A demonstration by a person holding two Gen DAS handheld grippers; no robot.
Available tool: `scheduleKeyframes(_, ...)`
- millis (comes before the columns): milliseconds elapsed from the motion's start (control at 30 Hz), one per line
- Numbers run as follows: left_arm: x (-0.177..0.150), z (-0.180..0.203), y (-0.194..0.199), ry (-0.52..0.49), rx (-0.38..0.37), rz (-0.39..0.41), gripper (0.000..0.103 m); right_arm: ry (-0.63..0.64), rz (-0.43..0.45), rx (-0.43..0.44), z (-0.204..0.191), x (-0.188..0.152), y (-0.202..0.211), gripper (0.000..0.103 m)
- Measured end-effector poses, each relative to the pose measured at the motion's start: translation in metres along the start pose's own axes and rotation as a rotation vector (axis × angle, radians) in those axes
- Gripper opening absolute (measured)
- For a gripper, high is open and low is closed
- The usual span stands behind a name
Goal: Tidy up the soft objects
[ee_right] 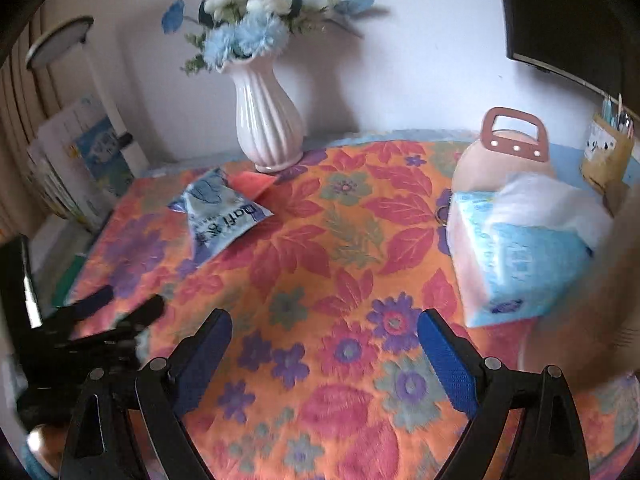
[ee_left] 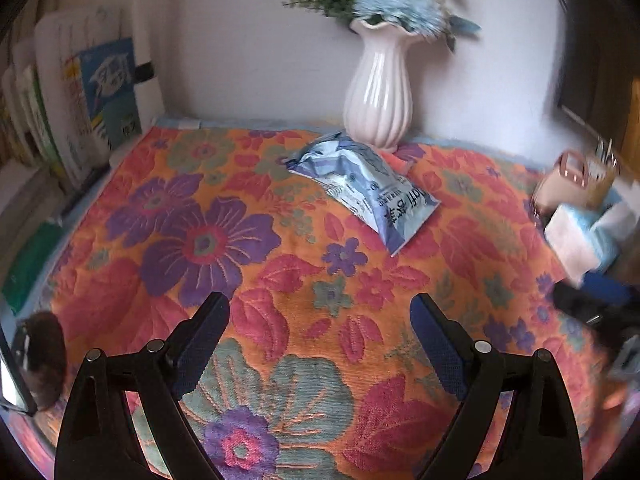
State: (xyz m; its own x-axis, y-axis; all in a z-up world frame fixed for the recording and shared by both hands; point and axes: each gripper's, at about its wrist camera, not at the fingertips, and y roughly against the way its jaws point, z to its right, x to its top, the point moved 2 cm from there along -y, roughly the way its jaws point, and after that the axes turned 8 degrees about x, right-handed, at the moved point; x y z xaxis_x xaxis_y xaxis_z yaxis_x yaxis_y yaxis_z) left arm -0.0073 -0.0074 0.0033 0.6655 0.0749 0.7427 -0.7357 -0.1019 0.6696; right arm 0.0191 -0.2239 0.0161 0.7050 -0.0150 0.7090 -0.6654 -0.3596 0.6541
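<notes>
Floral towel (ee_left: 224, 240) spreading orange, purple and red across the tabletop, white wall behind. Left gripper (ee_left: 320, 332) hovering over the cloth, jaws standing wide, nothing between them. Right gripper (ee_right: 325, 340) likewise gaping and empty above the flowers. Farther out, crumpled blue-and-white wipes pack (ee_left: 362, 186) lying flat on the towel, just in front of the ribbed white vase (ee_left: 378, 92). Pale blue tissue pack (ee_right: 520, 248) sitting at the towel's right side, a tissue sticking up from it, near a pink handled container (ee_right: 508, 148). Books (ee_left: 80, 108) leaning at the left edge.
</notes>
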Motion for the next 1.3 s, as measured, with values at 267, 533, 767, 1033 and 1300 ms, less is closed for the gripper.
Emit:
scheduleKeyframes(267,0.001,-0.011,-0.001,0.076,-0.042,-0.014,0.091,0.084,-0.032,-0.123,-0.013,-0.010,-0.025,0.093)
scheduleKeyframes(533,0.001,-0.018,-0.004,0.108,-0.043,-0.029,0.091,0.116,-0.062,-0.155,-0.018,-0.012,-0.030,0.095)
scheduleKeyframes(767,0.001,-0.018,-0.005,0.107,-0.046,-0.034,0.091,0.094,-0.097,-0.145,-0.013,-0.013,-0.037,0.095)
scheduleKeyframes(1033,0.002,-0.020,-0.007,0.113,-0.054,-0.045,0.091,0.092,-0.112,-0.141,-0.012,-0.014,-0.039,0.095)
scheduleKeyframes(1300,0.001,-0.021,-0.009,0.119,-0.056,-0.058,0.091,0.078,-0.132,-0.147,-0.012,-0.015,-0.043,0.095)
